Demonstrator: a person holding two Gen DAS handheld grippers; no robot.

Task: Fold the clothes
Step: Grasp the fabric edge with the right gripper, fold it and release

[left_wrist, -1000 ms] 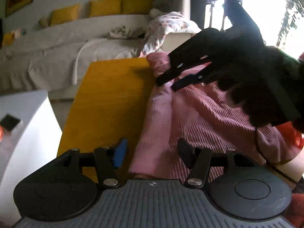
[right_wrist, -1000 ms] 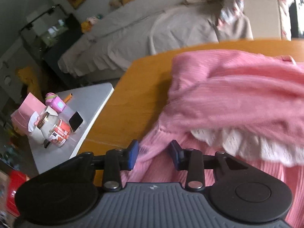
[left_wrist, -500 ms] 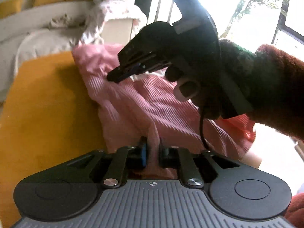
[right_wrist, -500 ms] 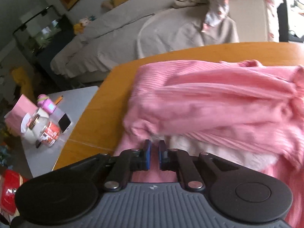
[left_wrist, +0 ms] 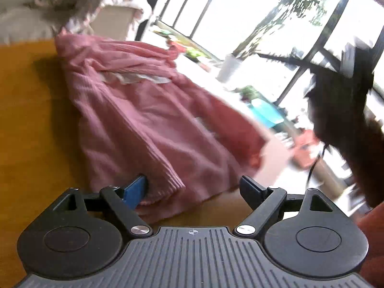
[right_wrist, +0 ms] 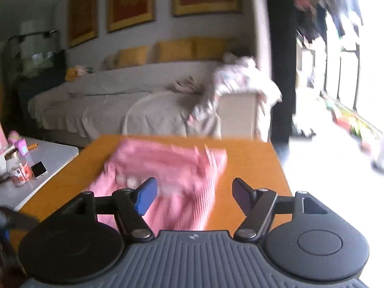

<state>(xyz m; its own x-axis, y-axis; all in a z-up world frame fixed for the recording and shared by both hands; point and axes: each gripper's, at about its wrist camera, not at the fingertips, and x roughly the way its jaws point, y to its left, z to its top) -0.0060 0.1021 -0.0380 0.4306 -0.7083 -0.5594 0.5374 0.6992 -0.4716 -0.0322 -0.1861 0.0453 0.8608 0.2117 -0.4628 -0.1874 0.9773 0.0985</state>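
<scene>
A: How will the pink ribbed garment (left_wrist: pixel 153 120) handle?

B: Soft, light, limp, I judge; take it by a hem corner. One garment, lying on the orange table (left_wrist: pixel 31 129).

A: And the grippers?

B: Two. The left gripper (left_wrist: pixel 193 187), hem at its seven o'clock, and the right gripper (right_wrist: pixel 193 193) have both just been opening; nothing is pinched.
</scene>
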